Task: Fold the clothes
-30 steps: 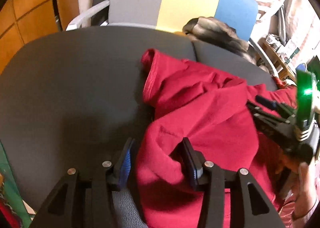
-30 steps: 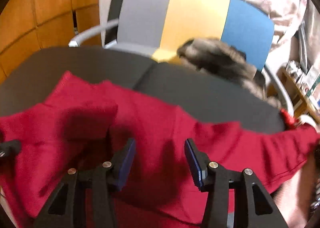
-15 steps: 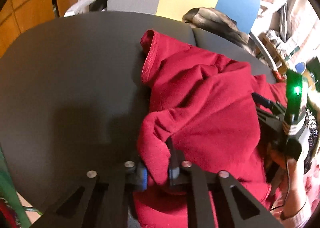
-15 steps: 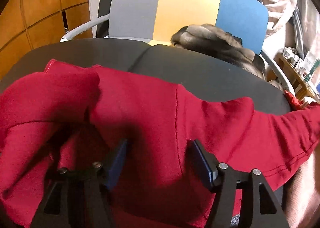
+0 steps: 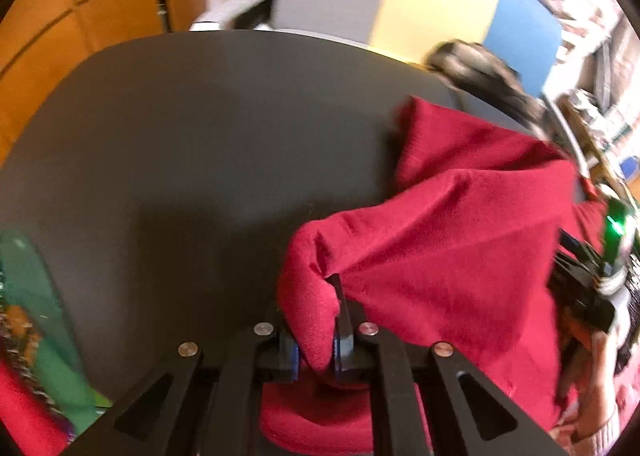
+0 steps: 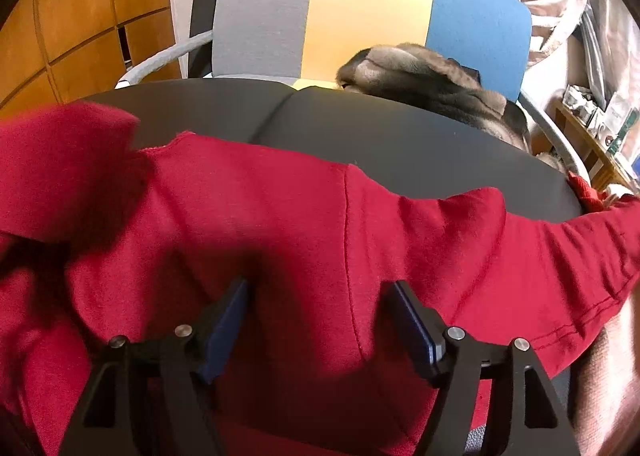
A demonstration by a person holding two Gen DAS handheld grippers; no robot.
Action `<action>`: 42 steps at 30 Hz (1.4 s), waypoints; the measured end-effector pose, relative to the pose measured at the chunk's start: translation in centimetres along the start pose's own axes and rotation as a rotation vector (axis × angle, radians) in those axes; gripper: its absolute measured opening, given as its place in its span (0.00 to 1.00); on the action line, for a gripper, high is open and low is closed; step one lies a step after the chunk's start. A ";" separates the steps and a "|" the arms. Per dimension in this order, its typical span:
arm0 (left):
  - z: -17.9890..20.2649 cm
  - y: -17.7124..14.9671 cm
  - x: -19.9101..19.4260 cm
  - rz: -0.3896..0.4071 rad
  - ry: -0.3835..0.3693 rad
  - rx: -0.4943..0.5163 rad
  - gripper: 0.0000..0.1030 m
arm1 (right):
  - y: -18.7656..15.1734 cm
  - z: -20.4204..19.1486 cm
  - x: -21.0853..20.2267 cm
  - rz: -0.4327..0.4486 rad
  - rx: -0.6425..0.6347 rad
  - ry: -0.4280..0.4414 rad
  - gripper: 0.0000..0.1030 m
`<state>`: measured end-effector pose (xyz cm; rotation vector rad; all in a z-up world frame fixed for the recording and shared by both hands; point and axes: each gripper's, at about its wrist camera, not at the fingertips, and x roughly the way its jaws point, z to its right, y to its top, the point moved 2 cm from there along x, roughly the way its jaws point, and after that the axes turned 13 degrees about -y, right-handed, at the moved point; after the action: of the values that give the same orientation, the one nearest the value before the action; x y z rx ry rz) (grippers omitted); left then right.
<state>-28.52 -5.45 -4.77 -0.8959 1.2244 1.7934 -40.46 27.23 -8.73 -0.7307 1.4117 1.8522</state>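
Observation:
A red knit garment [image 5: 460,240] lies bunched on the right half of a dark grey table [image 5: 180,160]. My left gripper [image 5: 316,340] is shut on a fold of its near edge and holds that fold raised above the tabletop. In the right wrist view the same red garment [image 6: 304,224] spreads across the table [image 6: 400,128], one sleeve [image 6: 568,252] trailing to the right. My right gripper [image 6: 320,320] stands open just over the cloth, blue pads [image 6: 226,320] apart, nothing between them. The right gripper also shows at the far right of the left wrist view, held by a hand [image 5: 600,368].
Behind the table stands a chair [image 6: 360,8] with a grey, yellow and blue back, and a dark furry thing [image 6: 432,84] lies on its seat. Wooden panels [image 6: 72,8] fill the left. A cluttered shelf [image 6: 600,124] sits at the right. Green and red things [image 5: 36,336] lie at the near left.
My left gripper closed on the red garment's near fold and has lifted it, pulling it rightward across the table. My right gripper stayed open and came lower over the cloth.

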 end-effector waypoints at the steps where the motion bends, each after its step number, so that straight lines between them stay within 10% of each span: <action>1: -1.1 0.6 -0.1 0.006 0.032 -0.018 0.09 | 0.0 -0.1 0.0 -0.001 0.002 -0.002 0.72; 7: -8.4 0.9 1.5 -0.060 0.182 -0.135 0.09 | 0.2 -0.4 0.1 -0.003 0.009 -0.009 0.74; 15: -9.9 -1.3 -0.1 -0.038 0.101 -0.246 0.16 | 0.5 -0.1 0.5 -0.025 0.031 0.002 0.79; 24: -6.3 -2.6 -5.0 0.111 0.075 -0.226 0.18 | 1.1 0.3 0.5 -0.061 0.025 0.054 0.85; 30: -2.5 -2.7 -6.8 0.194 0.054 -0.147 0.23 | 0.6 2.0 -6.4 0.119 -0.070 0.143 0.84; 35: -1.7 -4.2 -2.9 0.061 0.123 -0.073 0.26 | -2.6 3.3 -10.5 0.103 -0.188 0.314 0.84; 39: -2.1 -4.2 -1.1 0.078 0.195 -0.062 0.26 | -5.6 2.8 -9.4 0.023 -0.281 0.230 0.83; 40: -1.9 -3.8 -0.6 0.068 0.237 -0.032 0.27 | -6.0 2.8 -8.9 0.001 -0.273 0.221 0.80; 42: -0.9 -2.4 0.5 0.050 0.291 0.026 0.27 | -6.7 2.8 -7.9 -0.047 -0.247 0.221 0.34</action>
<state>-26.53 -5.61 -6.40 -1.1501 1.4583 1.7236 -30.43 29.64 -5.84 -1.1119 1.2976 1.9784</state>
